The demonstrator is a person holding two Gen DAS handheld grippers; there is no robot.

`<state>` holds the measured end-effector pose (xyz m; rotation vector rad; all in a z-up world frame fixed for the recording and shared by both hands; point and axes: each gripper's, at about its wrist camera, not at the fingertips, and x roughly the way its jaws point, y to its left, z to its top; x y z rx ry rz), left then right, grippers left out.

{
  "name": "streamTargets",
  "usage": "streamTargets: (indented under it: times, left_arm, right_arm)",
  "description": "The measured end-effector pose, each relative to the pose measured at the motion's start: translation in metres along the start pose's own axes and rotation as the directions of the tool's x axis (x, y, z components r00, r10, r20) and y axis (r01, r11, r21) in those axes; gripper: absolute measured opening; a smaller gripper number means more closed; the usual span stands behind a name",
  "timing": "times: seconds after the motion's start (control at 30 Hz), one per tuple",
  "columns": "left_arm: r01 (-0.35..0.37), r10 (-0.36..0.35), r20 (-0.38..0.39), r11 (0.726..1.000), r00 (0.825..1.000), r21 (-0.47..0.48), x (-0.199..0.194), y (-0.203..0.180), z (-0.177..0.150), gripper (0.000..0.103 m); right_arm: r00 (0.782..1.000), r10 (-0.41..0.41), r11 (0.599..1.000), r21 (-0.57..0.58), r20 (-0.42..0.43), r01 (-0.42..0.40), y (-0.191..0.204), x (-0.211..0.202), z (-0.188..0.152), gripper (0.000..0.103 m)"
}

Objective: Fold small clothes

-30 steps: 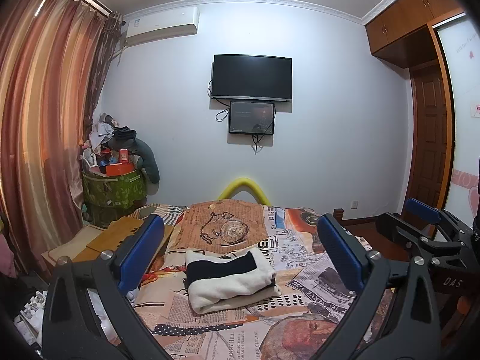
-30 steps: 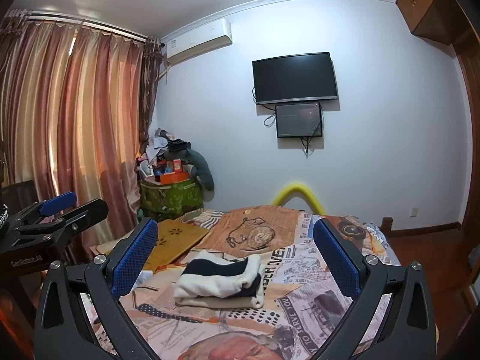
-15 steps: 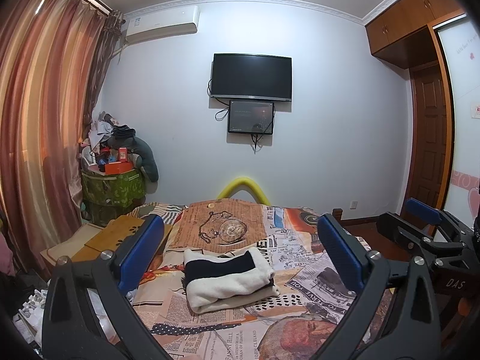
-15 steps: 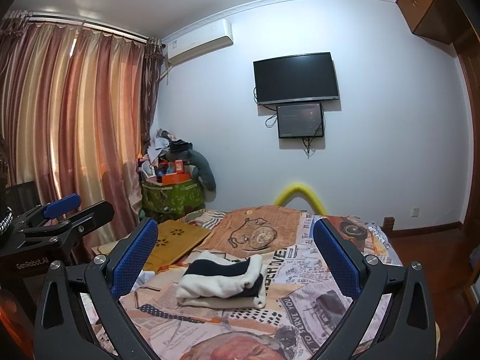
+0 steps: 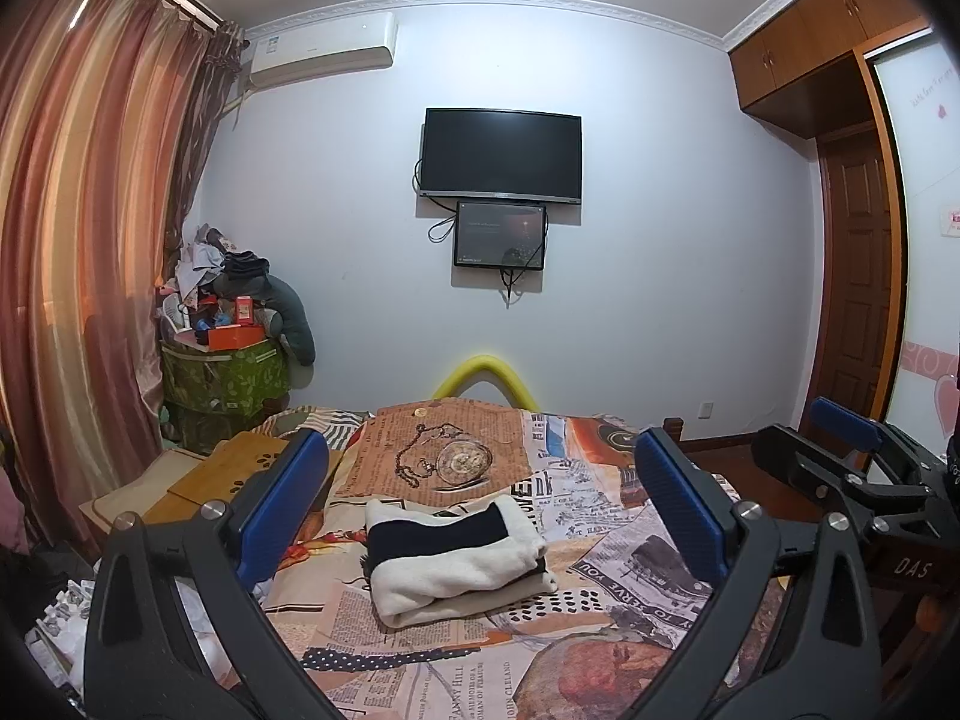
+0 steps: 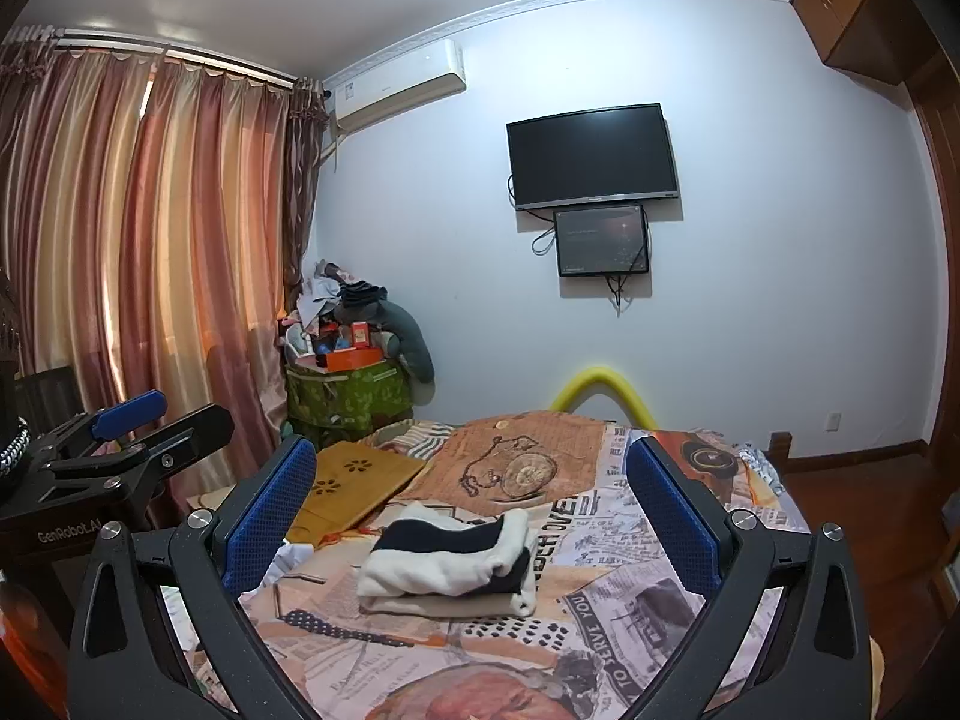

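A folded white and black garment (image 5: pixel 456 558) lies in a neat bundle on the bed's patchwork newspaper-print cover (image 5: pixel 624 534); it also shows in the right wrist view (image 6: pixel 450 564). My left gripper (image 5: pixel 480 486) is open and empty, held above and short of the bundle. My right gripper (image 6: pixel 471 492) is open and empty too, at about the same height. In the left wrist view the right gripper (image 5: pixel 852 474) shows at the right edge. In the right wrist view the left gripper (image 6: pixel 126 438) shows at the left edge.
A wooden lap tray (image 6: pixel 354 480) lies at the bed's left side. A green storage box piled with clutter (image 5: pixel 222 372) stands in the corner by the curtains (image 5: pixel 78 276). A yellow foam tube (image 5: pixel 486 372) arches behind the bed. A TV (image 5: pixel 501 156) hangs on the wall.
Both grippers have drifted very slightly; the view has shifted a little. The bundle lies as it did and both grippers stay open.
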<state>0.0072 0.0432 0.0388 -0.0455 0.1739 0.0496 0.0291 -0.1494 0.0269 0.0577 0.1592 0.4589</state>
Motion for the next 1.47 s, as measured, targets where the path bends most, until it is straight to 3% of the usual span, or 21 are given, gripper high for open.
streamTargets:
  times: [1.47]
  left_arm:
    - [0.058,-0.058,-0.059,0.998,0.997,-0.005,0.015,0.001,-0.004,0.103]
  right_arm:
    - [1.0,-0.002,1.0,0.013,-0.024,0.002,0.001,0.007,-0.001,0.103]
